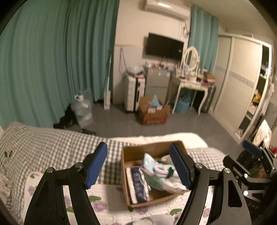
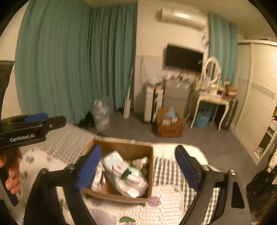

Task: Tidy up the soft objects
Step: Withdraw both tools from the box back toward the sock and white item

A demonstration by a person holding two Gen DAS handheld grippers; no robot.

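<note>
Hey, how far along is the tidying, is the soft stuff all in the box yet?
Mostly done, it seems. The cardboard box on the bed already holds folded cloths and socks. Nothing is in hand: the left gripper and the right gripper both stand open and empty above it. One pale item on the quilt's near edge may still need boxing, though it is too blurred to be sure.

We note teal curtains (image 1: 57,60) covering the left wall, a second teal panel (image 1: 202,38) beside the white wardrobe (image 1: 242,83). A dark TV (image 1: 163,46) hangs on the pale wall under an air conditioner (image 1: 166,7). A white dressing table (image 1: 192,83) carries an oval mirror (image 1: 191,58). On the grey floor (image 1: 190,124): a water jug (image 1: 82,109), a blue basket (image 1: 182,106), a brown carton (image 1: 153,112). Lighting dim, warm.
</note>
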